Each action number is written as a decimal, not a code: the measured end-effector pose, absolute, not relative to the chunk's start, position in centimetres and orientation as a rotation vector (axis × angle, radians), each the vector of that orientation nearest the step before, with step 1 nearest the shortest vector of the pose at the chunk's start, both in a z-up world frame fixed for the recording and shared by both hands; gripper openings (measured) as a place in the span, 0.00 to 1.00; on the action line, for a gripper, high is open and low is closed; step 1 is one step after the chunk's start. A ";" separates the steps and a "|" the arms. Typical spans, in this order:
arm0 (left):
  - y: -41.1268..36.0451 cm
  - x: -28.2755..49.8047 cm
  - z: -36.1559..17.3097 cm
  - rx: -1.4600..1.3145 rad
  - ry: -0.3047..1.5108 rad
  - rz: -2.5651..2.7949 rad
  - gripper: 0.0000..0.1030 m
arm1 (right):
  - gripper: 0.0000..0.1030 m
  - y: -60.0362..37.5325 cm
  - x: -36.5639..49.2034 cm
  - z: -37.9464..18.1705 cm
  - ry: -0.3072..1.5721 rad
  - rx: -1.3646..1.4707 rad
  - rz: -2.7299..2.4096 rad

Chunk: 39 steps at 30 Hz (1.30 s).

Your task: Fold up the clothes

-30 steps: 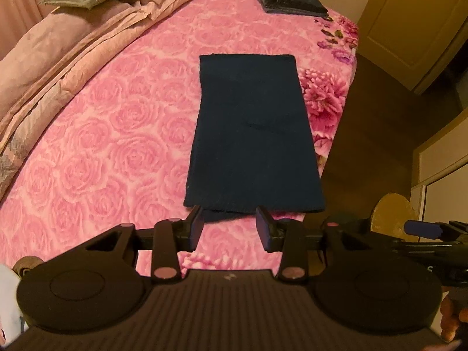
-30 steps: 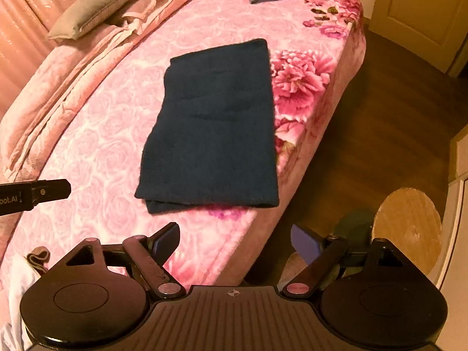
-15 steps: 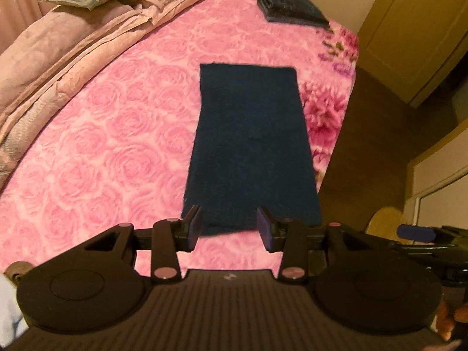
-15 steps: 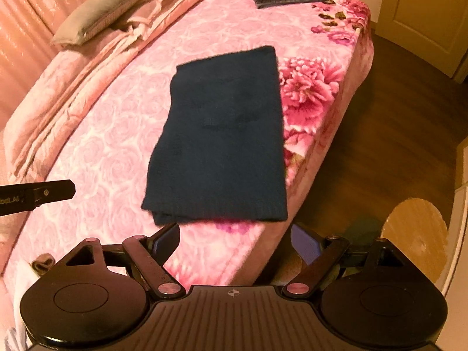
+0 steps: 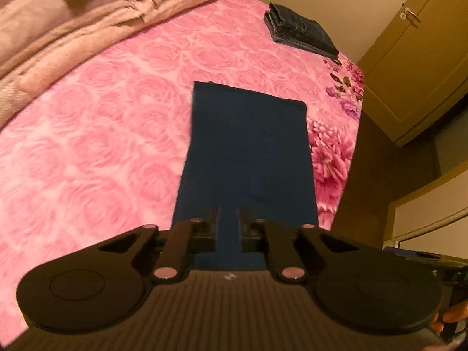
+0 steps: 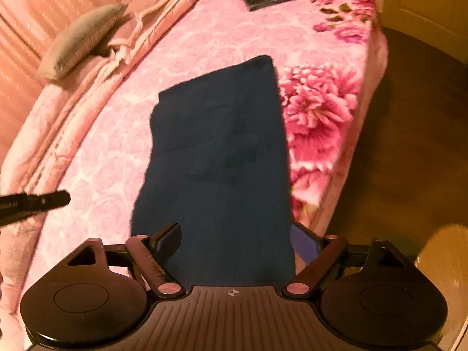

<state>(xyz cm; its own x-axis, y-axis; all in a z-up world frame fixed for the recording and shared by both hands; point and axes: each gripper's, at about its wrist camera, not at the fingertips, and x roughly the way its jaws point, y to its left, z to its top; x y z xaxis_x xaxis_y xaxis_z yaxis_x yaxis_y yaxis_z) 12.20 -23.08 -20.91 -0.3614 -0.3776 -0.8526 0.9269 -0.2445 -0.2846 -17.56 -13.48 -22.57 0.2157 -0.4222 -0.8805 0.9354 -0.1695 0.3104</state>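
Navy knit cloth, folded into a long narrow rectangle [image 5: 248, 158], lay lengthwise on a pink blanket [image 5: 96, 146] of plush, rose-embossed pile in the left wrist view. The left gripper [image 5: 229, 222] hung over the near short end of that cloth, its matte black fingers [image 5: 211, 225] narrowly apart and closing, with dark fabric showing in the slim gap between them. Whether the pads already pinched the cloth could not be told. Beyond the far end of the rectangle, well apart from it, sat a small dark folded stack [image 5: 301, 33] near the bed's far corner. A crumpled beige quilt [image 5: 87, 20] ran along the left side, and a tan cupboard door [image 5: 409, 67] with a metal handle stood on the right. At the lower right corner, fingertips of a person's hand [image 5: 447, 320] showed.

From the right wrist view the same navy cloth [image 6: 219, 158] looked softer and slightly rumpled, with a shallow crease across its middle. The right gripper [image 6: 237, 239] stood much wider, jaws closing, straddling the near end: the left finger [image 6: 168, 238] rested over the cloth, and the bluish right pad [image 6: 304, 245] was just beside the cloth's right edge. The pads did not press it. Only this view showed the large magenta flower print [image 6: 316, 117] in full, an olive-grey cushion [image 6: 82, 41] on the quilt, the dark wood floor [image 6: 409, 152], and the tip of the other gripper [image 6: 35, 201] entering from the left.
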 end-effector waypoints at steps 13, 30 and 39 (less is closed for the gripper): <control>-40.3 6.3 -36.7 0.698 0.911 -1.826 0.05 | 0.53 -32.2 -17.4 -34.2 0.575 0.856 -1.326; -48.3 4.2 -40.7 0.768 0.798 -1.854 0.03 | 0.53 -41.2 -21.1 -38.9 0.662 0.719 -1.335; -46.5 7.1 -37.9 0.683 0.796 -1.874 0.04 | 0.53 -38.1 -23.4 -36.7 0.594 0.782 -1.354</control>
